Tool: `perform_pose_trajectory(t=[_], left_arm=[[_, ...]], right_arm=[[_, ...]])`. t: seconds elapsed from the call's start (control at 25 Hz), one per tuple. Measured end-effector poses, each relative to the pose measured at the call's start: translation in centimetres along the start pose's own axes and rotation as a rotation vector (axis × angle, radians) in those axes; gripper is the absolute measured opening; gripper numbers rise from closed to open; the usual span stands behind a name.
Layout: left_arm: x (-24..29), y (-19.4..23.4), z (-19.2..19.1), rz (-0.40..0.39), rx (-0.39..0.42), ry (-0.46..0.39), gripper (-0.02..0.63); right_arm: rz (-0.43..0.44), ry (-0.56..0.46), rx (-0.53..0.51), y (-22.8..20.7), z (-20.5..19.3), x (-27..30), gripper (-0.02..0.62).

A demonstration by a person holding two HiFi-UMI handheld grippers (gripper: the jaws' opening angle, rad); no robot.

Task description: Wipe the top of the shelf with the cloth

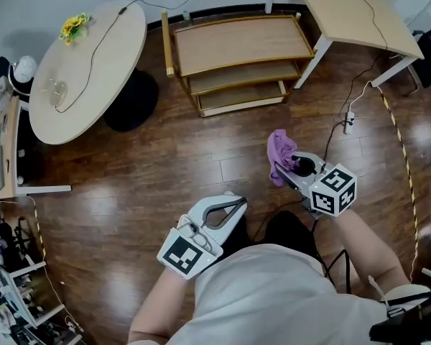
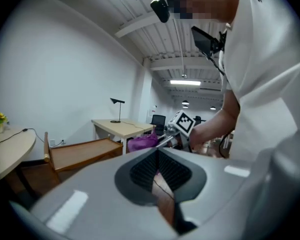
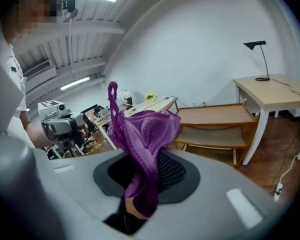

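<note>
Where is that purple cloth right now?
In the head view the cloth is right of centre, pinched in the right gripper above the floor, not yet at the shelf farther ahead.

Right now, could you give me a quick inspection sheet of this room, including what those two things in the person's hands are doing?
Surface: shelf top is bare wood, nothing seen on it.
Job's things: purple cloth is away from the shelf, held above the floor.
Clutter: yellow flowers on the round table.
Tools: right tool shut on the cloth; left tool shut, empty.
Cables: cable across the round table; white cable on the floor.
Surroundings: wooden floor; desk beside the shelf.
</note>
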State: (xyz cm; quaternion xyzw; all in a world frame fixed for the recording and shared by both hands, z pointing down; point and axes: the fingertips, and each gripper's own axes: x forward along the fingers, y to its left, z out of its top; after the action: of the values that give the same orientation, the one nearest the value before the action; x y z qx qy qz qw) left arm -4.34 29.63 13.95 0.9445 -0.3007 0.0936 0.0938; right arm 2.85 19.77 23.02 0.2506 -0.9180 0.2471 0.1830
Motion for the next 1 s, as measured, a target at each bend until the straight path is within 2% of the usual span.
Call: perform_pose_trajectory(t=[0.24, 0.4, 0.56, 0.68, 0.84, 1.0], left_arm=[[-2.0, 6.4, -1.7, 0.048, -0.047, 0.004, 0.02], [-2.0, 11.3, -2.9, 0.09, -0.09, -0.007, 0.02], [-0.6, 14.9, -5.3, 0.121, -0.097, 0.007, 0.02], [0.8, 17.5, -7.2, 0.17, -0.13, 0.011, 0.02], [3.9, 21.8, -8.8, 0.239, -0.135, -0.007, 0.02], [6.8, 25.4, -9.8, 0.244, -0.145, -0.025, 0.019]], right_arm=[[0.066, 0.113, -0.038, -1.2, 1.1, 11.9, 0.103], [0.114, 0.179, -0.001, -4.5, 0.8, 21.3, 0.103], [0.104, 0.243, 0.036, -9.5, -1.5, 30.0, 0.103], [0.112, 0.273, 0.045, -12.4, -2.9, 36.2, 0.103], [0.116, 0.292, 0.077, -16.6, -4.0, 44.1, 0.103], [0.138, 0.32, 0.103, -18.9, -4.6, 50.6, 0.101]])
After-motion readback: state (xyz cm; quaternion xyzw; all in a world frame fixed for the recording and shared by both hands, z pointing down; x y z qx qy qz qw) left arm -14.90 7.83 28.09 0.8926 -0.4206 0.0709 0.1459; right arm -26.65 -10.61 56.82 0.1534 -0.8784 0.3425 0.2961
